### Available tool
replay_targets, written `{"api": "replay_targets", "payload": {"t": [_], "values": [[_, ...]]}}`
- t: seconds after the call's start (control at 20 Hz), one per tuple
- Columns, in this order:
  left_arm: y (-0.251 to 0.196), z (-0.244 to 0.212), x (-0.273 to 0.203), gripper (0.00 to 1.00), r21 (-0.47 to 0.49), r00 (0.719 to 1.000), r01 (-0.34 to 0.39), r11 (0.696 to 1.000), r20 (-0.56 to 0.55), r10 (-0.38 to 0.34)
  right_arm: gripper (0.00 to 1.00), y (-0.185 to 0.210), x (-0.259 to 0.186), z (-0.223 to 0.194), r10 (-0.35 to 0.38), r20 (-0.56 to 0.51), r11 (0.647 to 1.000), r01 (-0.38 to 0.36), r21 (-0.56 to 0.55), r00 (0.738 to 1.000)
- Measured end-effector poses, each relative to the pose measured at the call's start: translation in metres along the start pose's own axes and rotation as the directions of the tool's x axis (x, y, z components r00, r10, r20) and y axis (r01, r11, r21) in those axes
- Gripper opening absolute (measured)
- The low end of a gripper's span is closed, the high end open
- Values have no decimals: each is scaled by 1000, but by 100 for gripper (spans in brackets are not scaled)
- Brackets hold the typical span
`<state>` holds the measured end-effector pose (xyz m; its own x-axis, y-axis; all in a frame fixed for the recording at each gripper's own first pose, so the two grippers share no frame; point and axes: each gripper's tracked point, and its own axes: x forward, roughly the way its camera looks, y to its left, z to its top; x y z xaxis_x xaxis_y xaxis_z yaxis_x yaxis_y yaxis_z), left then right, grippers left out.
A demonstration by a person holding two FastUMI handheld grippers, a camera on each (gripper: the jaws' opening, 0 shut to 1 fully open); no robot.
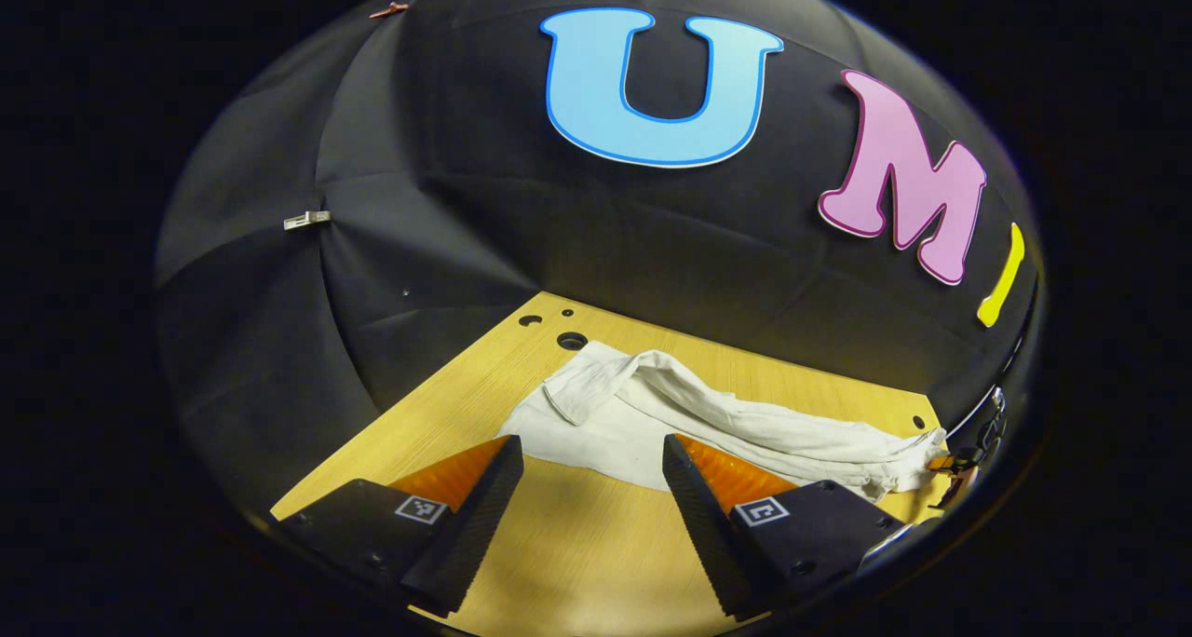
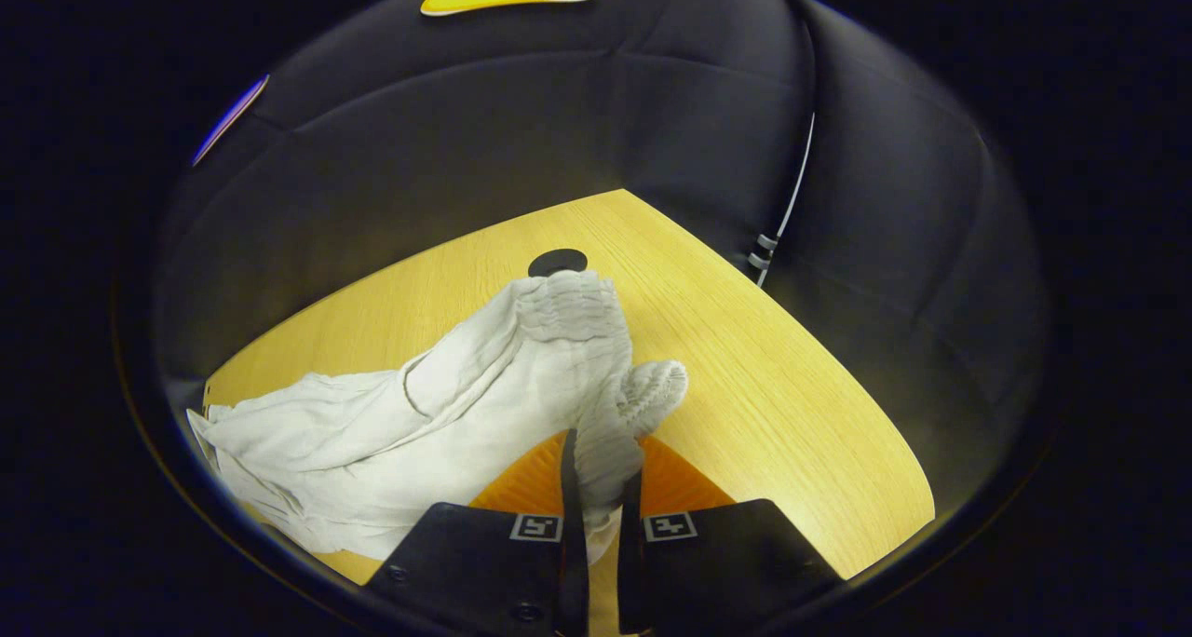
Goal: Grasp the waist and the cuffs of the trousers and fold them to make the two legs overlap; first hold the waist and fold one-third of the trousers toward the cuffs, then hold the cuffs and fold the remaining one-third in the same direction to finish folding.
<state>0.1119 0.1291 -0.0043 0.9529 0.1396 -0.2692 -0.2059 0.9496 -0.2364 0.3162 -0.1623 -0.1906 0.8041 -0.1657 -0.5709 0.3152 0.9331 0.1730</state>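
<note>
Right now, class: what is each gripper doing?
Left gripper: open, holding nothing, near the trousers.
Right gripper: closed on the trousers' bunched fabric.

The trousers (image 1: 708, 423) were off-white, soft and heavily creased, lying crumpled on the wooden table (image 1: 577, 535). In the left gripper view one flat part spread toward the near side, while a rumpled ridge ran from the far left down to the right edge. In the right gripper view the trousers (image 2: 447, 404) showed a gathered elastic band at the far end, and one ribbed end was lifted off the table.
</note>
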Motion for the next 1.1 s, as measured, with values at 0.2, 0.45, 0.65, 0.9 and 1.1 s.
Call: {"api": "replay_targets", "payload": {"t": [0.2,0.45,0.65,0.9,1.1], "values": [[10,-10,7,96,55,998,19,998,-63,-16,17,2,-22,16,-37,57,997,41,-71,998],[16,-3,7,96,99,996,69,993,-60,-64,17,34,-77,57,-17,176,987,44,-155,984],[26,2,13,96,90,995,96,991,-42,-93,16,93,-119,89,51,252,992,-19,-127,966],[49,8,25,96,88,993,115,989,-22,-113,16,168,-160,93,146,296,987,-117,-112,944],[72,19,42,96,92,992,125,988,5,-126,16,221,-172,78,229,289,973,-213,-84,929]]}}
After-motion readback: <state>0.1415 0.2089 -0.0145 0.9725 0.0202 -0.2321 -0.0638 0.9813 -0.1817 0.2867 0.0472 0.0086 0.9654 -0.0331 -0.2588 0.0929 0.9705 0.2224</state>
